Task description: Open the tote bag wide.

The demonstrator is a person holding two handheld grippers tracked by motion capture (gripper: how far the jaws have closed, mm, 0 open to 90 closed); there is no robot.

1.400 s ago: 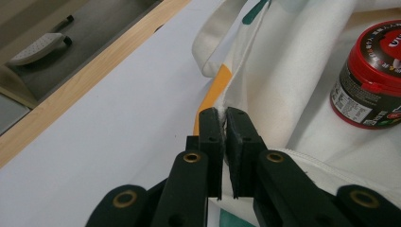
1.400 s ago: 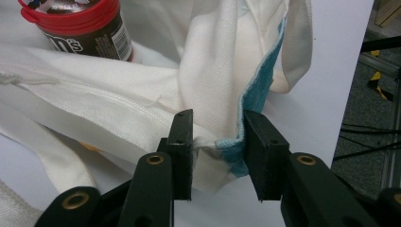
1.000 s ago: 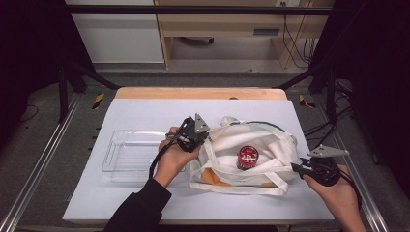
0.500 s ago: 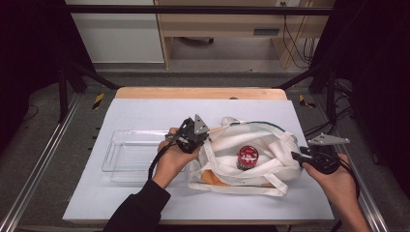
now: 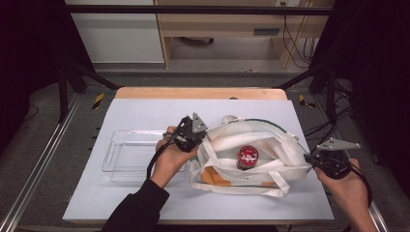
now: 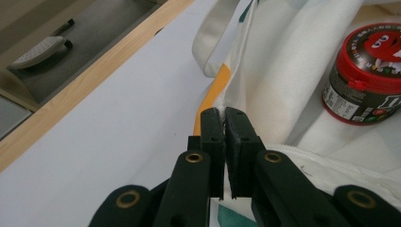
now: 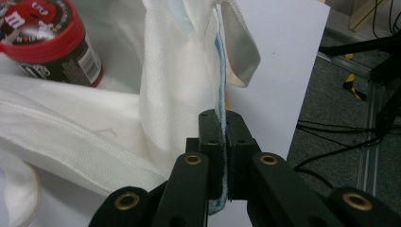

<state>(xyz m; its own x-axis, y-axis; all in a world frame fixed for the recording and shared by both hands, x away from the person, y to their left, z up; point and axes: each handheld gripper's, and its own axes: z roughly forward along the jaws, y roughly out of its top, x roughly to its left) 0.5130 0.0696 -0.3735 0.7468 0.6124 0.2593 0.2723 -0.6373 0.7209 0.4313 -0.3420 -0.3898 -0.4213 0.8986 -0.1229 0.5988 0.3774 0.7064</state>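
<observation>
So here both tongs are clamped on the same thing: a white cloth tote bag with orange and teal print [image 5: 256,162], lying on the pale sheet that covers the wooden-edged table [image 5: 145,111], a bit right of centre and toward the near side.

The left gripper [image 6: 222,116] pinches the bag's left rim, with the fabric edge sandwiched between its two black jaws, right where an orange patch meets the white cloth. From above, the same left gripper [image 5: 191,133] sits at the bag's far-left corner, and the person's dark-sleeved left hand [image 5: 169,157] is wrapped around it.

The right gripper [image 7: 222,118] has just been closing, and now its jaws are tight on the bag's right edge, with a thin teal-trimmed seam running up between them. In the high view that right gripper [image 5: 321,162] is at the bag's right end, near the right edge of the sheet.

The bag's mouth is pulled open between the two grips. Inside it, roughly in the middle, there's a small dark candy jar with a red lid [image 5: 247,155], standing on the cloth.

Just left of the left hand sits a clear rectangular plastic tray [image 5: 116,154], touching nothing but the sheet as far as I can see.
</observation>
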